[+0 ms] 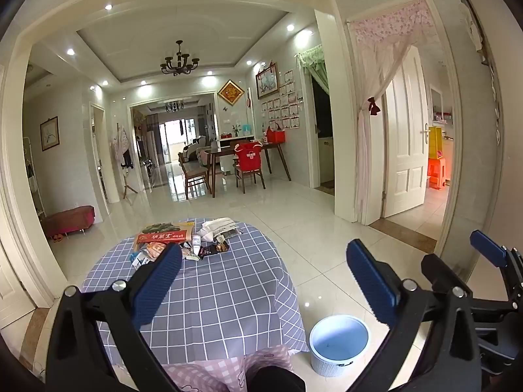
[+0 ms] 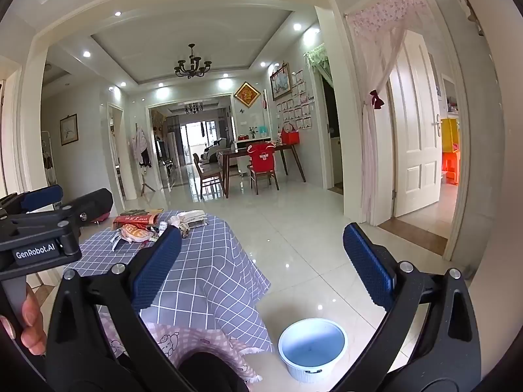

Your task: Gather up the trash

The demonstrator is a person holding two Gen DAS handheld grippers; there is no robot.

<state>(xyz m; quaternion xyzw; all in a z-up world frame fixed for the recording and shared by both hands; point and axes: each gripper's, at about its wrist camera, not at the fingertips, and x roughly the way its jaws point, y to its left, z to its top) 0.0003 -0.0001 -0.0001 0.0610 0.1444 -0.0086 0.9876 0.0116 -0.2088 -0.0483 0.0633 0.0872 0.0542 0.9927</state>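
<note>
We hold both tools above the near edge of a low table [image 1: 228, 294] draped in a grey-blue checked cloth. Our left gripper [image 1: 264, 281] has its blue-padded fingers spread wide apart with nothing between them, and our right gripper [image 2: 261, 271] stands just as wide and just as empty.

The trash sits in a loose pile at the far end of the table, well apart from both tools. In it we make out a long red packet [image 1: 161, 237] with pale lettering, an orange snack wrapper [image 1: 153, 249] just in front of it, a small white bottle [image 1: 196, 244] lying beside them, a dark printed wrapper [image 1: 215, 249] and crumpled white paper [image 1: 217, 226] at the back right. Smaller scraps lie among these, though the fisheye view leaves them too small for us to name with confidence.

On the glossy tiled floor [image 1: 327, 245], just beside the table's near right corner, stands a pale blue bin [image 1: 338, 343] with a white rim; it looks empty inside. In the right wrist view our left hand [image 2: 31, 323] grips the handle of the left tool at the lower left edge.
</note>
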